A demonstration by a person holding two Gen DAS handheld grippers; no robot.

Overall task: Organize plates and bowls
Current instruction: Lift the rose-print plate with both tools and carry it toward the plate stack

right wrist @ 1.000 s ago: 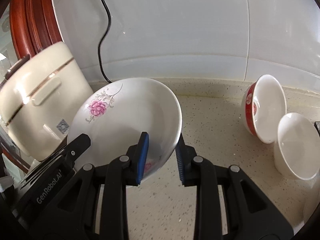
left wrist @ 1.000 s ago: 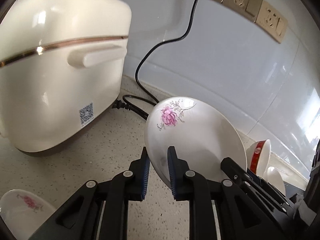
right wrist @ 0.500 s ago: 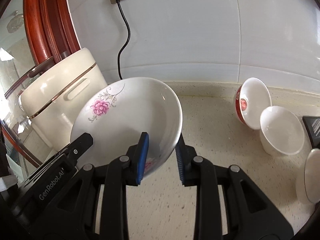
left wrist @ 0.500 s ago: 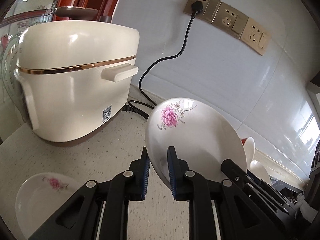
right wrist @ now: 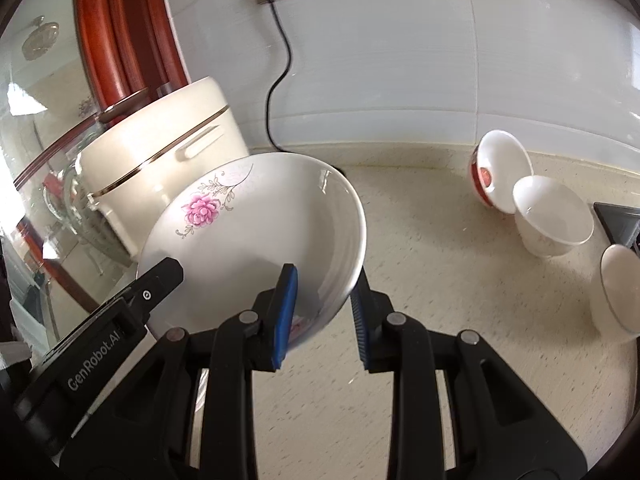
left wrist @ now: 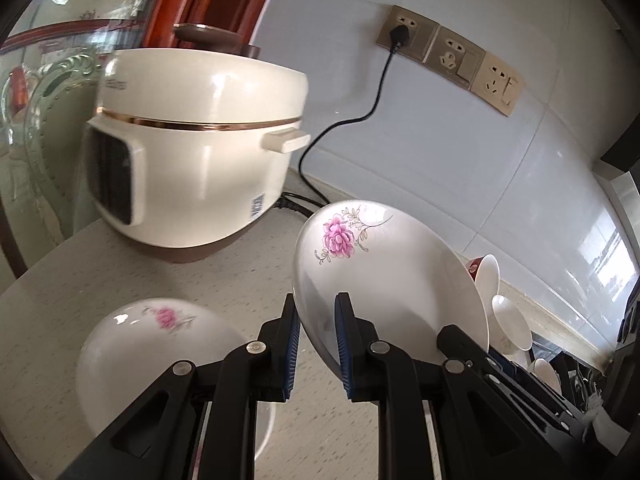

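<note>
Plate (left wrist: 384, 280) carried back, both grippers' fingers (right wrist: 286, 304) pinching its rim

Your two wrist cams sit close behind the fingers, angled down at the counter (right wrist: 460, 280), both sharing flowered plate (left wrist: 384, 280), rice cooker (left wrist: 200, 148), wall.

A white plate (right wrist: 256, 236) with a pink flower near its rim was held tilted above the speckled counter. A second flowered plate (left wrist: 160, 356) lay flat below. A red-banded bowl (right wrist: 498, 174) leaned on its side against an upright white bowl (right wrist: 554, 216).
</note>
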